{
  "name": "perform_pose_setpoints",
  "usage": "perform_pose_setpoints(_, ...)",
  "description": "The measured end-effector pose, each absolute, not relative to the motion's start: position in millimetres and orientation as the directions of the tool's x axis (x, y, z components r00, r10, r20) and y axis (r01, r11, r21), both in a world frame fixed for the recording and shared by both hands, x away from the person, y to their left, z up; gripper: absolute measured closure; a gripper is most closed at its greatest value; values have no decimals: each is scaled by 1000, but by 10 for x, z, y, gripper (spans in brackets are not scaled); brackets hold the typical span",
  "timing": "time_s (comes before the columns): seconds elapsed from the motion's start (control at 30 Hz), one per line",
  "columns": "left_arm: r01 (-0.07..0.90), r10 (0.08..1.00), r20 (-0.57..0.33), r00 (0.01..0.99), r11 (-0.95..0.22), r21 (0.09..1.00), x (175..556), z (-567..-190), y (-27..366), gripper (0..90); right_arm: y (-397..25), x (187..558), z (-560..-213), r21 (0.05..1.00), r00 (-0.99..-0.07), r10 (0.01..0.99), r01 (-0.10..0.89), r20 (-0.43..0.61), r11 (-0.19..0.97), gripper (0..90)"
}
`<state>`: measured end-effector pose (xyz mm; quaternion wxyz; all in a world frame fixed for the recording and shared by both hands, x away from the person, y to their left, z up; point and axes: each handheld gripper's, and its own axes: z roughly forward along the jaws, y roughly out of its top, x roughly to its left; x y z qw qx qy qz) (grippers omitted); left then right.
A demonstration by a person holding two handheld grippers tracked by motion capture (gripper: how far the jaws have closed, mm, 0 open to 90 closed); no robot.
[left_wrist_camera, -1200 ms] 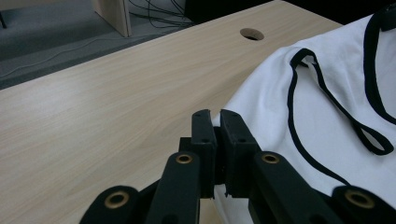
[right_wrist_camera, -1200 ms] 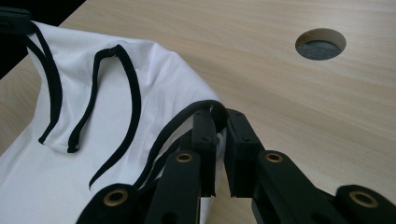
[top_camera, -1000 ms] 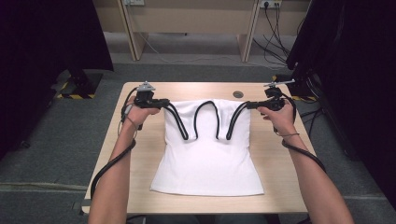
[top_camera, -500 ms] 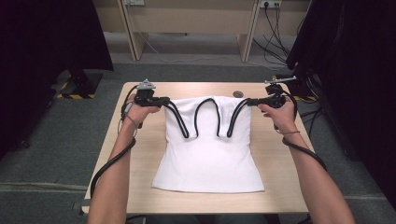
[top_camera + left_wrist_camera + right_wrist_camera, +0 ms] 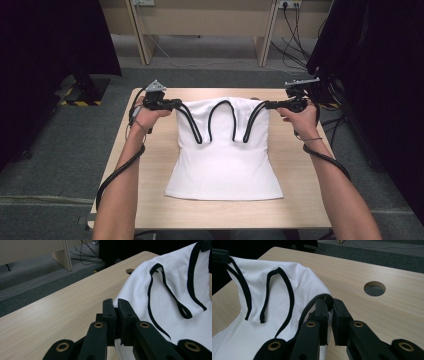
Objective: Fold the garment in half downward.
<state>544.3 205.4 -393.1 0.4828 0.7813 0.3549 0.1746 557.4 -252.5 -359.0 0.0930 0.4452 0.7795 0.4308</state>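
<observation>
A white tank top with black trim [image 5: 223, 160] lies on the wooden table [image 5: 150, 170], hem toward the person. Its shoulder end is raised above the far part of the table. My left gripper [image 5: 175, 104] is shut on the top's left shoulder corner, and my right gripper [image 5: 268, 105] is shut on the right shoulder corner. In the left gripper view my left gripper [image 5: 115, 303] pinches white fabric [image 5: 172, 300] that spreads off to the right. In the right gripper view my right gripper [image 5: 328, 302] clamps a black-edged corner of the tank top [image 5: 269, 312].
A round cable hole [image 5: 374, 288] sits in the table near the far edge. Desks [image 5: 200, 20] and trailing cables [image 5: 295, 30] stand beyond the table, with dark curtains [image 5: 380, 60] on both sides. Bare wood runs left and right of the top.
Both grippers have drawn the top's shoulders slightly toward the person and a little wider apart, with the hem sliding closer to the front edge. Both stay shut on the fabric.
</observation>
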Motion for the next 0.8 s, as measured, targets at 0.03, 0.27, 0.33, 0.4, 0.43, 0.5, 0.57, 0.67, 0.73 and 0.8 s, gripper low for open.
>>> perform_pose_setpoints(0.03, 396, 725, -82, 683, -275, 876, 5422, -4018, 2074, 842, -2513, 5572, -3694, 740, -584, 777, 626, 236, 246, 844)
perform_pose_setpoints(0.27, 392, 710, -81, 700, -286, 875, 5319, -4121, 2090, 838, -2551, 5511, -3923, 716, -586, 776, 644, 236, 268, 844)
perform_pose_setpoints(0.33, 386, 706, -75, 704, -292, 875, 5276, -4138, 2100, 837, -2564, 5474, -3947, 715, -596, 769, 639, 230, 282, 844)
perform_pose_setpoints(0.4, 382, 704, -68, 707, -300, 874, 5237, -4157, 2112, 837, -2576, 5433, -3972, 712, -605, 764, 636, 222, 297, 844)
perform_pose_setpoints(0.43, 381, 702, -64, 710, -306, 872, 5218, -4168, 2116, 837, -2580, 5414, -3986, 710, -612, 760, 634, 218, 307, 844)
perform_pose_setpoints(0.5, 380, 700, -54, 712, -320, 868, 5184, -4189, 2128, 836, -2590, 5376, -4016, 705, -619, 757, 632, 209, 322, 844)
perform_pose_setpoints(0.57, 381, 701, -46, 711, -330, 863, 5159, -4210, 2147, 836, -2602, 5351, -4048, 698, -622, 757, 633, 201, 335, 844)
perform_pose_setpoints(0.67, 390, 706, -39, 708, -344, 854, 5136, -4249, 2174, 834, -2623, 5334, -4098, 688, -626, 755, 636, 194, 350, 844)
perform_pose_setpoints(0.73, 393, 706, -31, 708, -357, 847, 5121, -4274, 2180, 834, -2621, 5321, -4128, 676, -630, 756, 637, 178, 371, 844)
perform_pose_setpoints(0.8, 393, 705, -24, 709, -367, 843, 5111, -4295, 2182, 833, -2617, 5305, -4155, 669, -635, 754, 636, 171, 385, 844)
